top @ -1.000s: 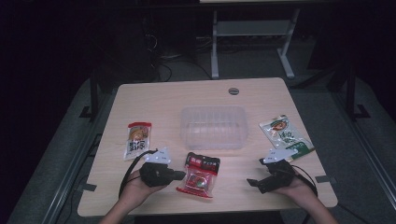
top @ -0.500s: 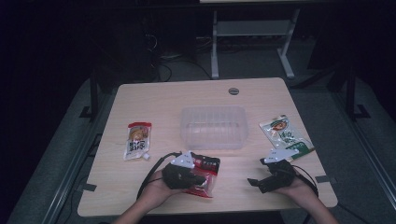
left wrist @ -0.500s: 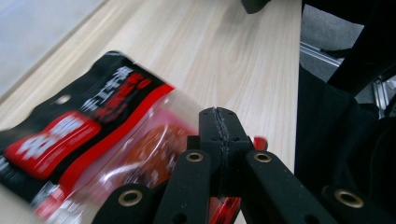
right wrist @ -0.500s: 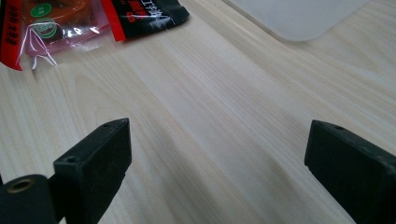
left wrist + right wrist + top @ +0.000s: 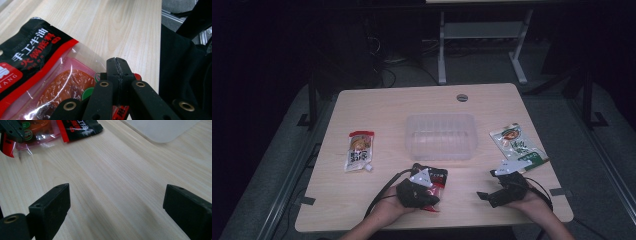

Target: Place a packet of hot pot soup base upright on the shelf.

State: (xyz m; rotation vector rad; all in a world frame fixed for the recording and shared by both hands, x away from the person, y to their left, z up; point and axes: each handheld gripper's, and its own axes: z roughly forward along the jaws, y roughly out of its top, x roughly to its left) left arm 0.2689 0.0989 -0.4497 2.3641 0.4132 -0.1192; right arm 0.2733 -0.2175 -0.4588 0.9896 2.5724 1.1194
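A red and black sauce packet [image 5: 435, 176] [image 5: 37, 75] lies flat near the table's front edge, in front of the clear plastic tray [image 5: 441, 136]. My left gripper [image 5: 433, 199] [image 5: 117, 63] sits low over the packet's near corner. Its jaws are pressed together and nothing shows between them. My right gripper [image 5: 488, 185] [image 5: 117, 200] rests to the right, pointing left over bare wood with its jaws wide apart and empty. The right gripper view also takes in the packet [image 5: 75, 127] and a corner of the tray [image 5: 160, 128] farther off.
An orange snack packet [image 5: 360, 150] lies at the left of the wooden table [image 5: 387, 107]. A green one [image 5: 518, 146] lies at the right, just behind my right hand. The table's front edge runs close under both hands, and a dark sleeve [image 5: 185, 75] shows beyond it.
My left hand has moved right, from beside the red and black packet to over its near corner, jaws still together. The right hand has stayed where it was.
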